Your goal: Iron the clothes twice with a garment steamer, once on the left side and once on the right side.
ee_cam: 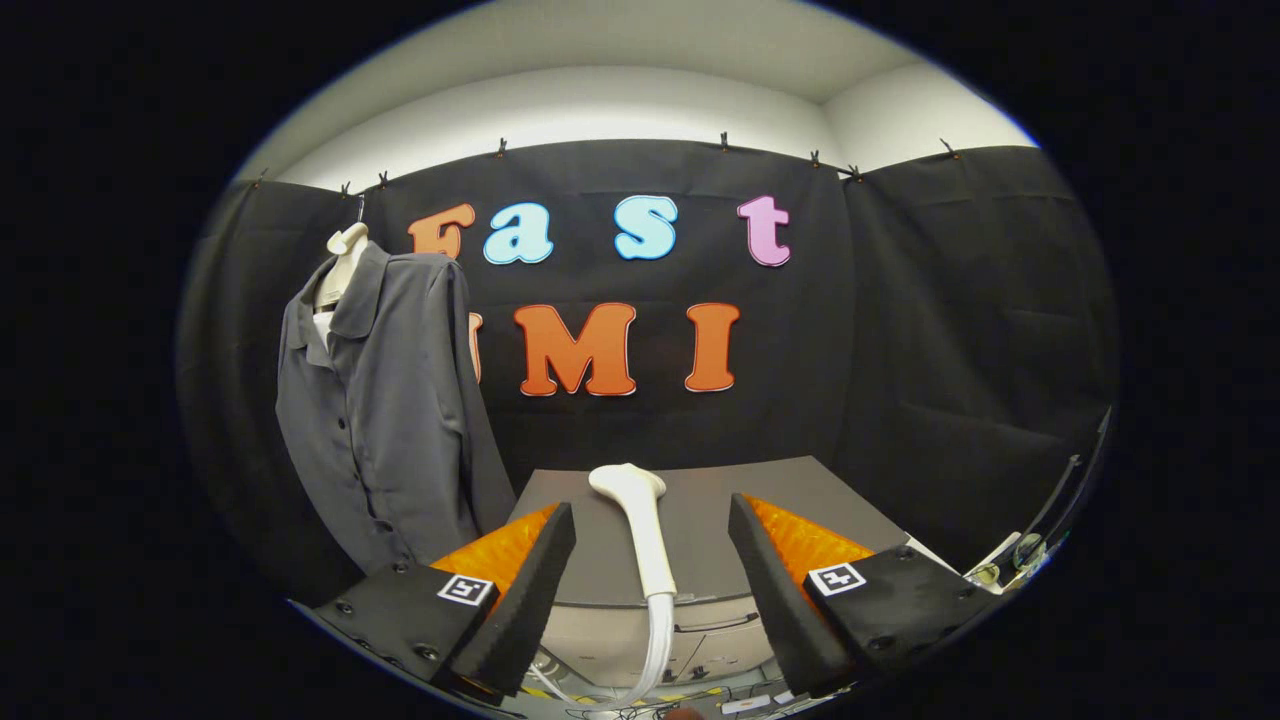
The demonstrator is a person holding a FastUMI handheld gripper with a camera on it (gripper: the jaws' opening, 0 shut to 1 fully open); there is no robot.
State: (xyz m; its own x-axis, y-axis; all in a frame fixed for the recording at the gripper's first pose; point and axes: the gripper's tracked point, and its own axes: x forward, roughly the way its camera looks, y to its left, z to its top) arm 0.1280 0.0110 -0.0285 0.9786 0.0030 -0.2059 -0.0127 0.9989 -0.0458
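A white garment steamer head (638, 520) lies on a grey table (790, 500), its handle pointing toward me and its white hose (655, 645) dropping over the table's front edge. My gripper (652, 520) is open, and the steamer's handle lies in the gap between the two fingers without either one touching it. A dark grey button-up shirt (385, 410) hangs on a pale mannequin form (345, 255), left of the table and beyond the left finger.
Under the table's front edge sits a pale cabinet or unit (700, 635), with cables on the floor below it. Some small objects and a stand (1020, 550) show past the right finger. The black cloth wall closes the booth behind.
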